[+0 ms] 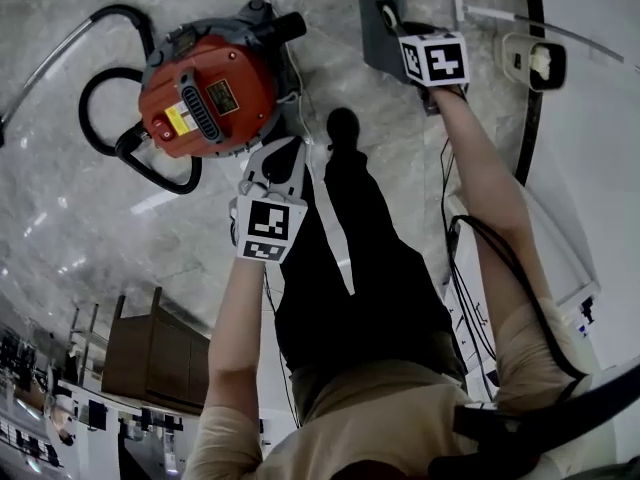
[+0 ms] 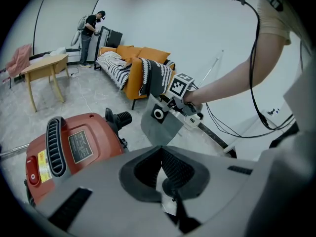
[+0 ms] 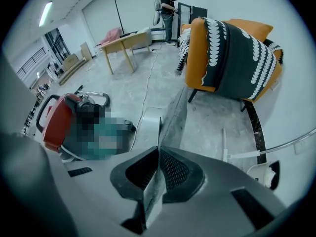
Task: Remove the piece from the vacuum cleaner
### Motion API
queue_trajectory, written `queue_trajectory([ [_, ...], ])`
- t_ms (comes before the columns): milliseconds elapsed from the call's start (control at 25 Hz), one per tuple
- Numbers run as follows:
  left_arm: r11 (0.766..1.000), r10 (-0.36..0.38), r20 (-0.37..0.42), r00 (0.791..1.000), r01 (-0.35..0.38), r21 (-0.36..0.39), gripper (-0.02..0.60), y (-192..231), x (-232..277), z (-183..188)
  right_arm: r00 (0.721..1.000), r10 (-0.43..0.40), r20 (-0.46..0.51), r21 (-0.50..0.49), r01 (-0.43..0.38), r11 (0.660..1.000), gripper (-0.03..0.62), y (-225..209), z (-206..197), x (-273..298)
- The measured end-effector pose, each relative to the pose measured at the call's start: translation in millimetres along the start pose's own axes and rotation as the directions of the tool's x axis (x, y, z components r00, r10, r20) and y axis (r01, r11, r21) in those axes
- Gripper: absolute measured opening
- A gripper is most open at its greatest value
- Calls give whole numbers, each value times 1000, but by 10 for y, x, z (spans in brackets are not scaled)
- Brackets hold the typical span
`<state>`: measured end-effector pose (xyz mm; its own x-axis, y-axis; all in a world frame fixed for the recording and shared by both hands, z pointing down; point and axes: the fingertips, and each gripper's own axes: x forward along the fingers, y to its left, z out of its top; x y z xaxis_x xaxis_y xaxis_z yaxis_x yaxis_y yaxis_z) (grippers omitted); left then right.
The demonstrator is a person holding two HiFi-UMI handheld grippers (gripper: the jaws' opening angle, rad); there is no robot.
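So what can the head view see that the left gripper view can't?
Only the head view shows the looped black hose and the person's legs. Only the left gripper view shows the orange sofa, the wooden table and someone standing far back. Both show the red vacuum cleaner and the right gripper holding the grey piece.

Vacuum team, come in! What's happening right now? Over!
Left gripper shut, empty, by the red vacuum cleaner. Right gripper shut on grey piece, held away from it. Black hose looped beside vacuum cleaner.
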<state>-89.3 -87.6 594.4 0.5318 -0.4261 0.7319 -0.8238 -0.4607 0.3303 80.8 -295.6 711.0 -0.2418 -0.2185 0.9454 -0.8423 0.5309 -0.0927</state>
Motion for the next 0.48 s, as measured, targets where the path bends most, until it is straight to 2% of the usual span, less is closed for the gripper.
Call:
queue_trajectory([
  [480, 1000, 2, 19, 1000, -2, -14, 5, 61, -52, -55, 1000, 11, -6, 1, -11, 1000, 21, 152, 22, 49],
])
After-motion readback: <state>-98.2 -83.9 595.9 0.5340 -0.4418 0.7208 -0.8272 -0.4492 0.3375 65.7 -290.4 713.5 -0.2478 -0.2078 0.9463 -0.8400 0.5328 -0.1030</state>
